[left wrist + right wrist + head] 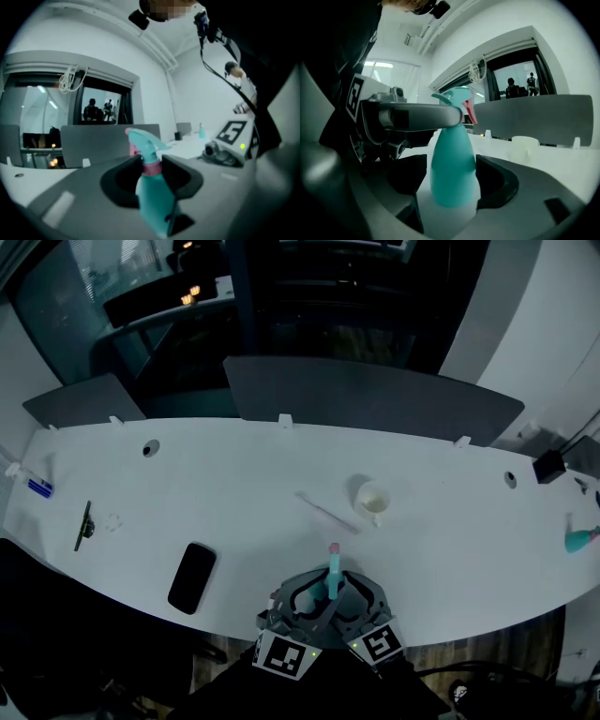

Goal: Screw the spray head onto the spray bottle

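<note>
Nearest of all, at the near edge of the white surface, the 2 marker cubes sit side by side, the left cube and the right cube, with both tongs meeting just beyond them around 1 upright teal spray bottle. The left tongs pinch the pink collar at the bottle's neck, directly under the teal spray head, whose nozzle points left in the left gripper view. The right tongs stand wide and clasp the rounded body lower down, their dark pads lying against its 2 sides. One grey finger of the left tongs crosses in front of the bottle's top in the right gripper view. The bottle's base is low over the white surface; whether it rests there cannot be told. Farther out, a black phone lies to the left near the near edge, and a small dark clip-like thing lies farther left. A white cup sits beyond the bottle, slightly right, with a thin white stick just to its left. A teal object lies at the far right edge. Grey divider panels line the far side.
</note>
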Tool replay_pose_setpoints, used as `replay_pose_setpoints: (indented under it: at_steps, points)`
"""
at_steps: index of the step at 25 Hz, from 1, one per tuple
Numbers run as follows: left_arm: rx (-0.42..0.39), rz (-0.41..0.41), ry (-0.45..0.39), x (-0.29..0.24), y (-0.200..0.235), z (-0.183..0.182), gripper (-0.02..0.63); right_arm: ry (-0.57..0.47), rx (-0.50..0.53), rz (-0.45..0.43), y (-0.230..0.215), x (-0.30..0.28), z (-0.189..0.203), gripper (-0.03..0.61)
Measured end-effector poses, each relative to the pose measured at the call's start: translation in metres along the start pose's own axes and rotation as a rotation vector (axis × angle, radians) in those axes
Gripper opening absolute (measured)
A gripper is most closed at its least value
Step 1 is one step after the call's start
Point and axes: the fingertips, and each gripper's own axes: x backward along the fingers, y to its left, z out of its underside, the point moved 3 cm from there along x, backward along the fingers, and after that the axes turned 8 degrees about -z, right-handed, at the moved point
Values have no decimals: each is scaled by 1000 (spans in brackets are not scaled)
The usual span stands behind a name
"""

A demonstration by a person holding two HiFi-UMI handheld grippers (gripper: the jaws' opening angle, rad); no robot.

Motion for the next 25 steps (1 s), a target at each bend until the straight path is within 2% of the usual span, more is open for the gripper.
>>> replay_pose_setpoints:
  at_steps: [2, 4, 6, 8, 12, 14, 16, 20, 22, 25]
  points:
    - [19, -12, -10, -1, 1, 0, 135, 12, 46, 10, 0, -8, -1, 322]
    - [28, 21, -16, -1, 1, -1, 133, -23, 50, -42, -3, -9, -2, 321]
    - [1, 107, -23, 0, 0, -2, 133, -39, 77, -154, -5, -7, -1, 321]
    - [-40, 224, -31, 3, -2, -2, 133, -16, 137, -313, -6, -5, 2, 321]
    - [-90, 452, 17, 11, -8, 7, 133, 111, 222, -636, -6, -3, 7, 321]
    - [-76, 476, 27, 9, -5, 8, 133, 151, 214, -685, -8, -7, 6, 322]
    - [-39, 428, 18, 7, -1, 7, 133, 142, 177, -612, -9, -8, 3, 322]
    - [-6, 224, 14, 5, 3, 3, 133, -9, -2, -261, -15, 12, -3, 322]
    - [15, 109, 7, 5, 3, 3, 135, -60, -100, -131, -10, 16, -1, 322]
    - [40, -18, 11, 2, 1, 1, 133, -71, -110, 0, -5, 4, -4, 322]
